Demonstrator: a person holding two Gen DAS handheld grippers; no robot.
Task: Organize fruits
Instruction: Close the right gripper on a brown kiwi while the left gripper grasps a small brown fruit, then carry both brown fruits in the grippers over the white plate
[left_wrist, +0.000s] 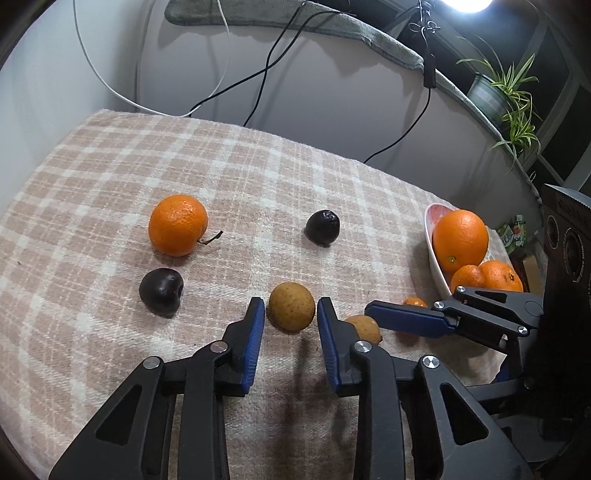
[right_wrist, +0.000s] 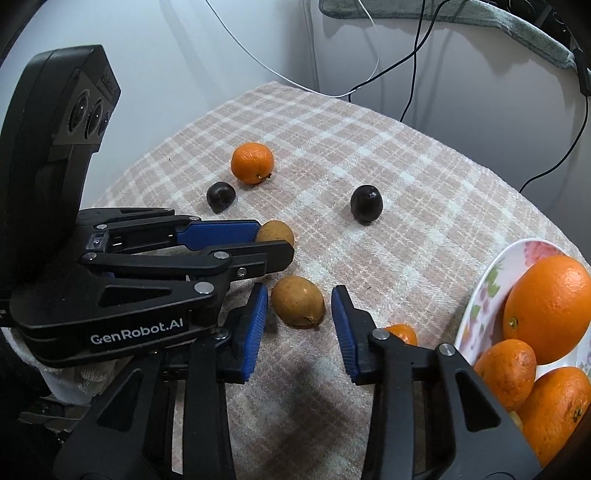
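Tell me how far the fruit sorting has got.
Done: three oranges sit in the floral bowl. In hand: nothing yet; left claw and right claw each straddle a brown fruit, open. Left: those, two dark fruits, two loose oranges.

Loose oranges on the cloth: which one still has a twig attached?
The big orange at the far left, beside a dark fruit; the small orange near the plate shows none.

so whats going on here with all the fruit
A person with a gripper in each hand is sorting fruit on a checked cloth. The left gripper is open around one brown fruit, the right gripper open around another. Neither is lifted yet. Oranges already sit in the floral bowl; a loose orange and two dark fruits remain.
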